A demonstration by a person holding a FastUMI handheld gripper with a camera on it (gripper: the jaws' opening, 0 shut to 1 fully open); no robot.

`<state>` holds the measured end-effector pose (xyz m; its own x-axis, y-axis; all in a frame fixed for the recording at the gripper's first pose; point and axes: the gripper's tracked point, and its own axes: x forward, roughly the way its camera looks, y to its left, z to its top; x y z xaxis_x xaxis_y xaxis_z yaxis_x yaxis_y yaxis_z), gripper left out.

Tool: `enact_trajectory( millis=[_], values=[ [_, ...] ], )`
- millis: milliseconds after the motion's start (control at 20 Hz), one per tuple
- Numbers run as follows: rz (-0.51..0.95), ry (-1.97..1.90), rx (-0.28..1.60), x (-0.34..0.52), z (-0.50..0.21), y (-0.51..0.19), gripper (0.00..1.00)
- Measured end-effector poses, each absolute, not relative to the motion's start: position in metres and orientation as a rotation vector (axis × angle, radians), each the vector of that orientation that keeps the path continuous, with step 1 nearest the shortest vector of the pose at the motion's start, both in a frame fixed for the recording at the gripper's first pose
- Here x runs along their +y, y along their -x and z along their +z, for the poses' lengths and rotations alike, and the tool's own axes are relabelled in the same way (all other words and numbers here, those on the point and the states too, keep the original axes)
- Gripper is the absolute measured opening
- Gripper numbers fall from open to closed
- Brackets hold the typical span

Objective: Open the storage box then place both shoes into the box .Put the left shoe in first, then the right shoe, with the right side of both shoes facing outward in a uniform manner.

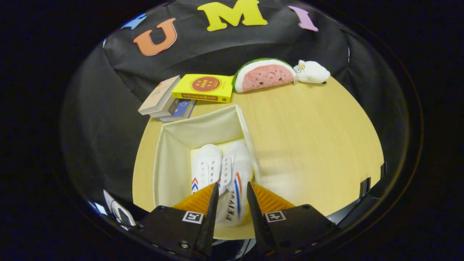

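In the gripper view, the gripper (232, 186) hangs over the near end of the open cream fabric storage box (170, 159), which sits toward the left edge of the round pale wooden table (311, 145). Two white canvas shoes with red and blue stripes lie side by side inside the box, toes pointing toward the far wall. The left-hand shoe (206, 167) rests flat beside the box's inner wall. The right-hand shoe (237, 181) has its heel between the fingers; they stand close on either side of it, though whether both press on it cannot be told.

The likely trouble is the right-hand shoe. It sits close against the box's soft right wall, so a careless release or a sideways pull-out could tip it, roll it onto its neighbour, or drag the wall inward. If the fingers snag the heel collar on leaving, the shoe may lift with them.

At the far edge of the table lie a stack of books (188, 96), a watermelon-slice plush (264, 75) and a small white plush toy (312, 71), well apart from the box.
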<state>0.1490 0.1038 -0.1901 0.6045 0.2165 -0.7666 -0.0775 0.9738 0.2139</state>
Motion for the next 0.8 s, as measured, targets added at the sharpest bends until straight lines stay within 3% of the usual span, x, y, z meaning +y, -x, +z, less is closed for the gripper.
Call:
enact_trajectory(
  millis=[50, 200, 250, 800],
  values=[
    [0.166, -0.164, 0.877, 0.1, -0.181, -0.148, 0.63],
    [0.125, -0.121, 0.752, 0.081, -0.151, -0.145, 0.92],
    [0.107, -0.101, 0.708, 0.074, -0.141, -0.144, 0.97],
    [-0.04, -0.01, 0.31, 0.006, -0.029, -0.099, 0.96]
  ],
)
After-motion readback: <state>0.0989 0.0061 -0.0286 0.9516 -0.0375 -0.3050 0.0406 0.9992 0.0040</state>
